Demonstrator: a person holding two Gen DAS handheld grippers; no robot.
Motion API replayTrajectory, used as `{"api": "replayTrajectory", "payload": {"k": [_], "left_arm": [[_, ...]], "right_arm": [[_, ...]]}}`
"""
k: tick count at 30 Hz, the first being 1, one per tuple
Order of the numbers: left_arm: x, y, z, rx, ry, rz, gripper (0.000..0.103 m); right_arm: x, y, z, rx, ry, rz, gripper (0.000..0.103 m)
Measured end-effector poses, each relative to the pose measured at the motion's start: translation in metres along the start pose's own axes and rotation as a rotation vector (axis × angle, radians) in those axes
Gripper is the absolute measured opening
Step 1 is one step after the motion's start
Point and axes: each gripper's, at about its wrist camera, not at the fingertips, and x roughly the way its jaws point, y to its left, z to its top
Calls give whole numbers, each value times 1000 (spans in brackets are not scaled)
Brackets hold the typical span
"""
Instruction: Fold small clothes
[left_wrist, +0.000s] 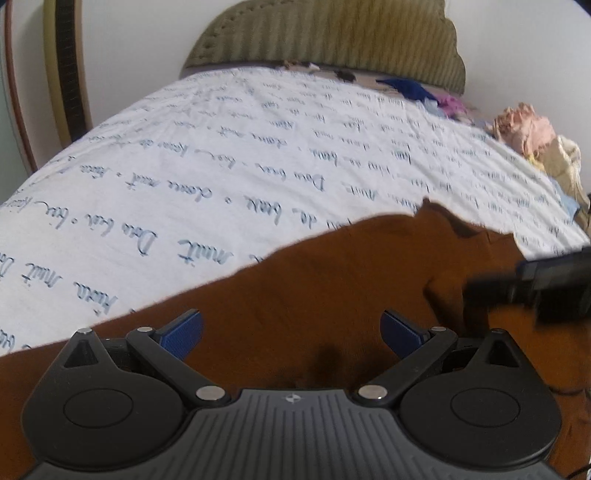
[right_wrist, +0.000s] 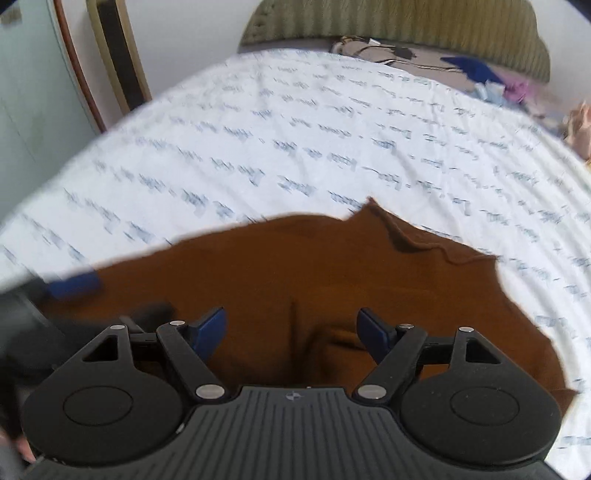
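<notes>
A brown garment (left_wrist: 332, 280) lies spread on the white bedsheet with blue script (left_wrist: 221, 155). It also shows in the right wrist view (right_wrist: 314, 266), one corner folded up at its far edge. My left gripper (left_wrist: 291, 332) is open above the garment's near part, its blue pads apart and empty. My right gripper (right_wrist: 291, 332) is open above the garment too, holding nothing. The right gripper shows blurred at the right edge of the left wrist view (left_wrist: 532, 284). The left gripper's blue tip shows blurred at the left of the right wrist view (right_wrist: 74, 284).
An olive ribbed headboard (left_wrist: 332, 40) stands at the far end. A pile of clothes, blue (left_wrist: 410, 88), purple and pink (left_wrist: 524, 125), lies at the bed's far right. A wooden-framed door or mirror (right_wrist: 110, 62) stands left of the bed.
</notes>
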Motion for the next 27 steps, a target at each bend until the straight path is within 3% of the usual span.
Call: {"api": "replayTrajectory", "payload": {"k": [3,6,10,13,16,20,22,23,27], "left_arm": [[2,3,-5,3,17,4,103],[0,16,-8,-11,10,18,103],[6,26,-3,-21,26,27,103],[10,18,-3,11,36,41,103],[11,9,-7,51,25,55,103],[13,6,-13,83,30,74,103],[14,8,-13,78,34,79,103],[15,9,-13,76,35,81,103],[13,15,-13,68,33,96,103]], "right_arm": [[-4,-12,4,119,-16,100,76],[8,-25,-3,232,-43,31,77],[22,-81,-31,549,-87,45,77],[34,-109,-42,704,-99,71,77],[41,-125,-50,782,-119,67,77],[52,-137,-59,851,-181,199,78],[60,-139,-57,847,-206,221,78],[63,-138,-56,842,-215,225,76],[68,-129,-49,798,-201,235,38]]}}
